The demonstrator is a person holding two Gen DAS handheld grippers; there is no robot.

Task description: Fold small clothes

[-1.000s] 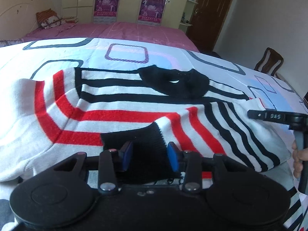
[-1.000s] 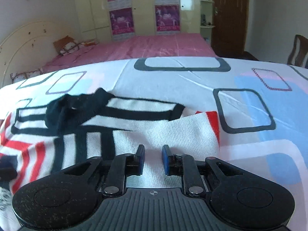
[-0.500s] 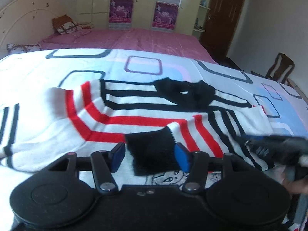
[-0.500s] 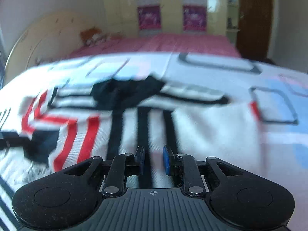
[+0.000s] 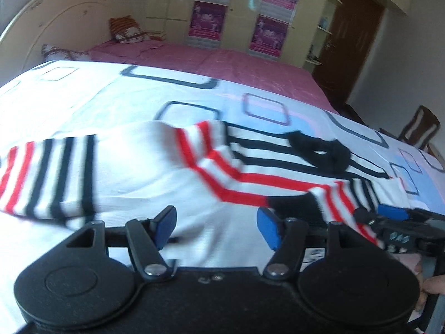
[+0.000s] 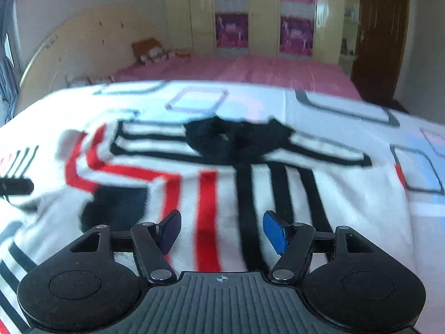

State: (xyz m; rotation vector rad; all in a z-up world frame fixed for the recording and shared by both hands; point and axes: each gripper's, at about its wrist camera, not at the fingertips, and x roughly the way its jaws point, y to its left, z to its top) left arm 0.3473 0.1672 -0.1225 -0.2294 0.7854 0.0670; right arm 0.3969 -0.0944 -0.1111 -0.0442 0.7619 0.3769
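Note:
A small white sweater point(image 5: 155, 183) with red and black stripes and a black collar point(image 5: 319, 153) lies on the patterned bed sheet point(image 5: 91, 103). Its right sleeve with the black cuff point(image 5: 294, 206) is folded across the body. My left gripper point(image 5: 217, 225) is open and empty, low over the white lower part. In the right wrist view the sweater point(image 6: 222, 172) fills the middle, the cuff point(image 6: 116, 208) at lower left. My right gripper point(image 6: 221, 229) is open and empty over the striped sleeve. It also shows in the left wrist view point(image 5: 395, 214).
The sheet covers a bed; a pink bedspread point(image 5: 222, 61) and pillows point(image 5: 128, 30) lie behind. A wardrobe with posters point(image 6: 264, 14), a brown door point(image 6: 381, 33) and a wooden chair point(image 5: 422, 128) stand at the back and right.
Both grippers have opened. The left let go of the black cuff and moved left. The right let go of the sleeve fabric and moved left over the folded sleeve.

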